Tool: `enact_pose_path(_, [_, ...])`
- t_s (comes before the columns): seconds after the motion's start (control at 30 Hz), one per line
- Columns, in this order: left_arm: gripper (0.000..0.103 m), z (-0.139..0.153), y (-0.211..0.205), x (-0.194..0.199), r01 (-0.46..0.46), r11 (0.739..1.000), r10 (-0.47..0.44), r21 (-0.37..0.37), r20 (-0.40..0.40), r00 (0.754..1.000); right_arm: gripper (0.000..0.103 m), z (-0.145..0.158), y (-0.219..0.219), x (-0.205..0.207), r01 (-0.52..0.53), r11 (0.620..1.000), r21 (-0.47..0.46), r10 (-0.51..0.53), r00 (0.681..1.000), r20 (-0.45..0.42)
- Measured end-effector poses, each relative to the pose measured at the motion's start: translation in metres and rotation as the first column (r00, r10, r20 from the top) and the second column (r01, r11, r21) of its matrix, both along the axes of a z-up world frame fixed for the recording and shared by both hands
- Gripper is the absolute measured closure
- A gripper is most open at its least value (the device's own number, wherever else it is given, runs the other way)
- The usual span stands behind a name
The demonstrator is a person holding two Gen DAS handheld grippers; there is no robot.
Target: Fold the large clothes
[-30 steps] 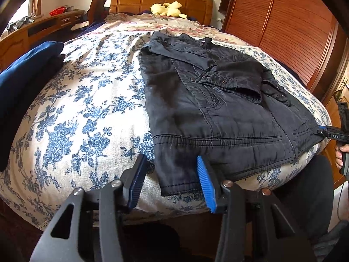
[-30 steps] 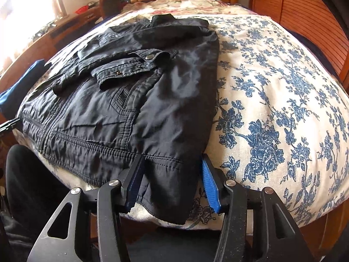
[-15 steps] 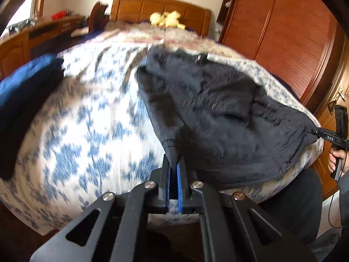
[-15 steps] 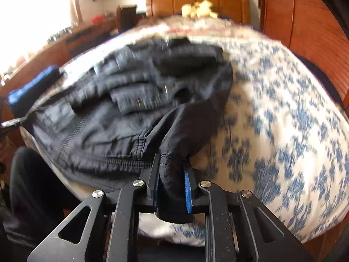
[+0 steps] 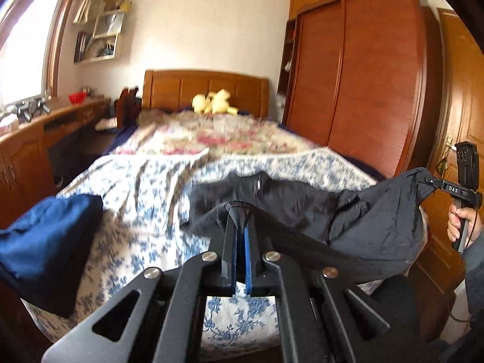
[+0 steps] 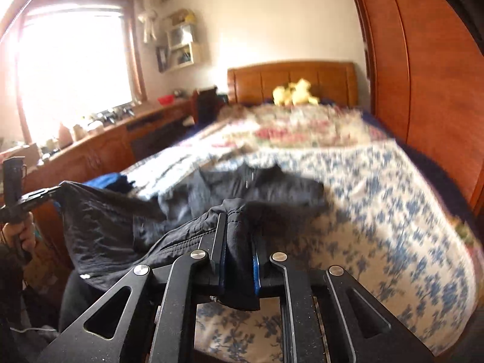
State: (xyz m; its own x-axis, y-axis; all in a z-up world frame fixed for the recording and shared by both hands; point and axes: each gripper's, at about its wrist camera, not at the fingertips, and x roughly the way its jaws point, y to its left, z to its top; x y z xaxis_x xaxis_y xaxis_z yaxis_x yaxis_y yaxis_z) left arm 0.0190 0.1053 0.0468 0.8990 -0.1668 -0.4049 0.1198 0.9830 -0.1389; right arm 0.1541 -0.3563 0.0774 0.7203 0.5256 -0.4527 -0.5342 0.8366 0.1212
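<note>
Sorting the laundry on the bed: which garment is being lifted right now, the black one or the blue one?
The black jacket: both the left gripper and right gripper pinch its hem, raised off the bed. The folded blue garment lies untouched at the bed's edge.

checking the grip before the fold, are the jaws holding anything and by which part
Both grippers hold the black jacket by its bottom hem: the left gripper pinches one hem corner, the right gripper the other.

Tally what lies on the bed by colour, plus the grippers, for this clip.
Black: 1, jacket, lifted at both hem corners
Blue: 1, folded cloth
Yellow: 1, plush toy
Grippers: 2, left gripper and right gripper, jaws shut on jacket
Total: 5
</note>
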Motion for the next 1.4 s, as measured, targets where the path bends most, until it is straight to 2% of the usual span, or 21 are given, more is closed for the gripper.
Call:
enact_pose_path(0.17, [0.101,0.039,-0.008,-0.041,0.017,1.0,-0.018,0.014,0.1,0.995,0.093,0.047,-0.018,-0.042,-0.021,0.999,0.041,0.017,0.996,0.087])
enact_pose_path(0.3, [0.101,0.045,-0.009,-0.052,0.013,1.0,-0.016,0.028,0.119,0.993,0.093,0.061,-0.028,-0.067,-0.031,0.998,0.056,0.024,0.992,0.124])
enact_pose_path(0.43, [0.101,0.026,-0.008,-0.037,0.002,1.0,-0.004,0.028,0.08,0.997,0.093,0.046,-0.024,-0.065,-0.021,1.0,0.013,0.019,0.995,0.1])
enact_pose_path(0.67, [0.101,-0.013,-0.003,0.0,-0.003,1.0,0.003,0.006,0.013,1.0,0.093,0.0,-0.019,-0.039,-0.007,1.0,-0.029,0.008,1.0,0.027])
enact_pose_path(0.83, [0.101,-0.035,0.003,0.041,-0.014,1.0,0.014,-0.004,-0.022,1.0,0.093,-0.037,-0.012,0.002,0.009,0.998,-0.059,-0.01,1.0,-0.024])
enact_pose_path(0.97, [0.101,-0.041,0.007,0.079,-0.036,0.999,0.036,-0.02,-0.012,0.999,0.092,-0.058,-0.006,0.045,0.036,0.997,-0.063,-0.039,0.998,-0.051])
enact_pose_path(1.17, [0.101,-0.045,0.008,0.126,-0.053,0.999,0.053,0.001,0.01,0.999,0.092,-0.08,0.001,0.108,0.102,0.993,-0.058,-0.108,0.988,-0.108])
enact_pose_path(1.4, [0.101,-0.063,0.02,0.186,-0.072,0.997,0.072,-0.022,-0.015,0.997,0.092,-0.09,0.005,0.157,0.154,0.982,-0.111,-0.164,0.982,-0.093])
